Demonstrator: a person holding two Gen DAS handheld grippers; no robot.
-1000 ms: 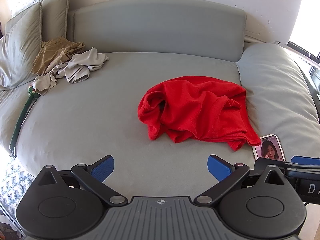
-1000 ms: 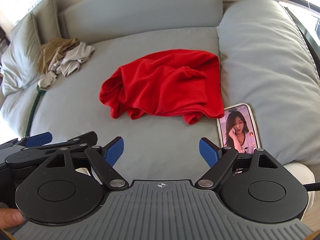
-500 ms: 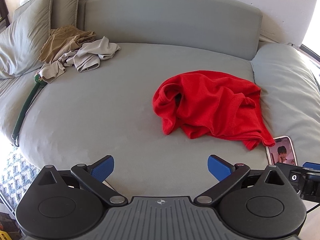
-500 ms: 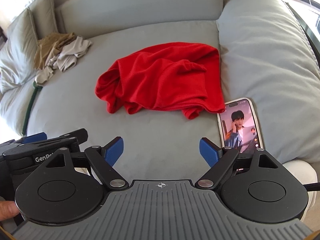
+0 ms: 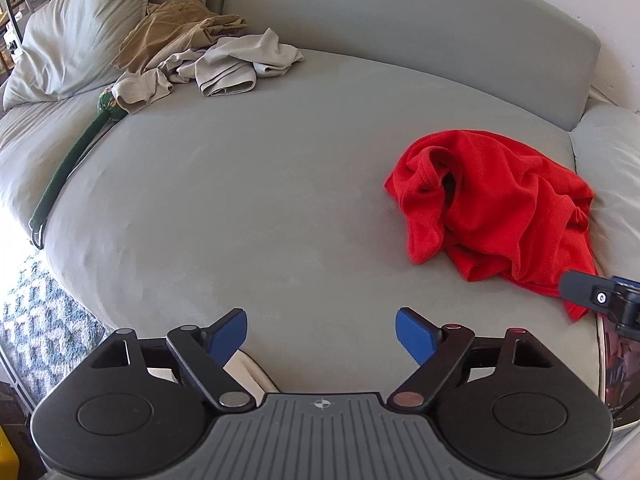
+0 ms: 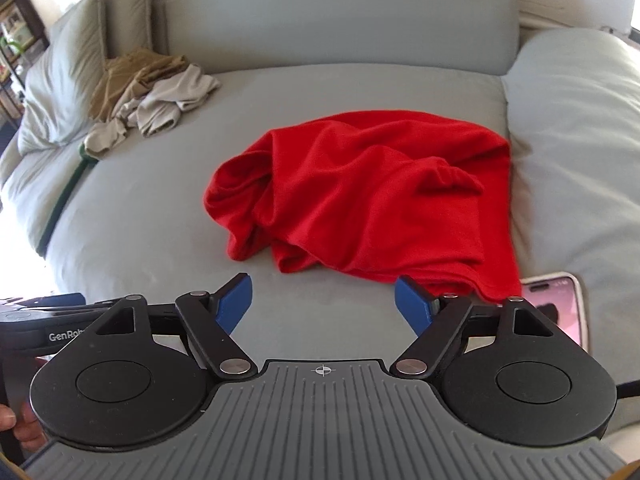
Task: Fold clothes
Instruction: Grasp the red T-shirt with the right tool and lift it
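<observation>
Left gripper – jaws closing, nothing between them, only bare grey sofa cushion. Right gripper likewise closing and empty, its right blue pad near the hem of the crumpled red cotton shirt at frame centre – pink-screened phone lower right.

Home bedroom: grey bed, pillows, strewn clothes.

Both wrist views look steeply down, near the grey sofa — left from farther left; both share the red shirt.
</observation>
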